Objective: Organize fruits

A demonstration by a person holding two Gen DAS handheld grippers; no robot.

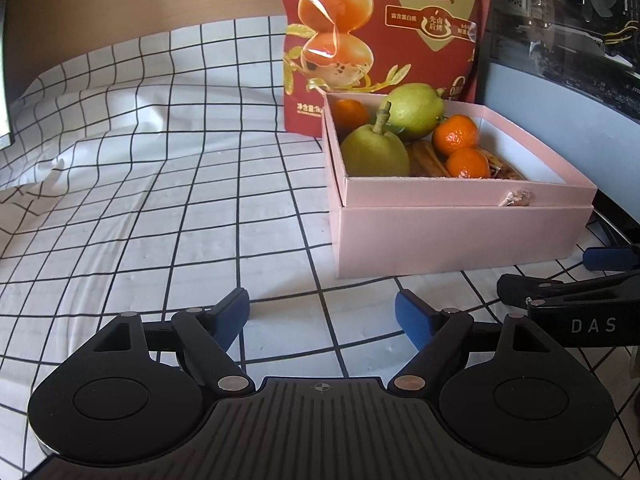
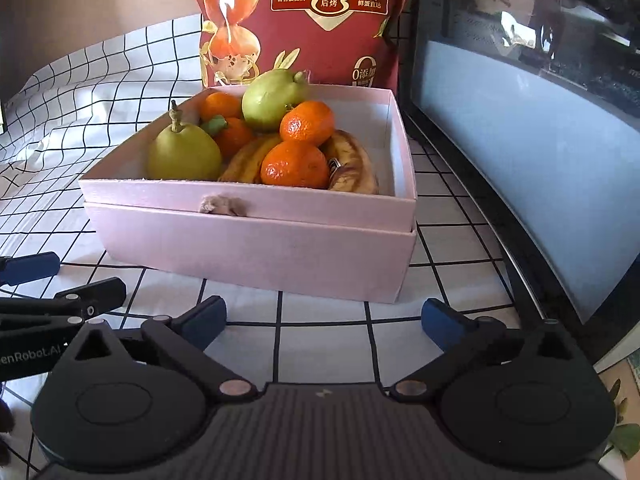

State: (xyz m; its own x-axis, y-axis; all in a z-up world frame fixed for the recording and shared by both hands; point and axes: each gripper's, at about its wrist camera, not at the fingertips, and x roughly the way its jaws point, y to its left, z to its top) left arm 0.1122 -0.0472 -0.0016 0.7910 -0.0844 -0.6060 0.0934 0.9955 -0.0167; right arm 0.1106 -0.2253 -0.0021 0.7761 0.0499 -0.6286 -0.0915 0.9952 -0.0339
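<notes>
Both grippers stand low over the checked cloth [image 1: 160, 208] in front of the pink box [image 2: 248, 240], and neither holds anything: the left gripper [image 1: 322, 316] has its jaws spread wide with only cloth between them, and the right gripper [image 2: 324, 320] is just as wide and empty. The fruit sits inside the box: 2 green pears, the near pear [image 2: 184, 154] at the front left corner and the far pear [image 2: 272, 98] at the back, at least 4 tangerines including 1 at the front [image 2: 294, 166], and bananas [image 2: 356, 164] lying under them. No fruit shows on the cloth. A red snack bag [image 2: 320, 20] stands just behind the box and a dark monitor [image 2: 520, 140] runs along its right side. Judged from this, the sorting looks finished or nearly so; any further move should keep clear of the box wall and the bag, and lift rather than drag across the loose, wrinkled cloth
</notes>
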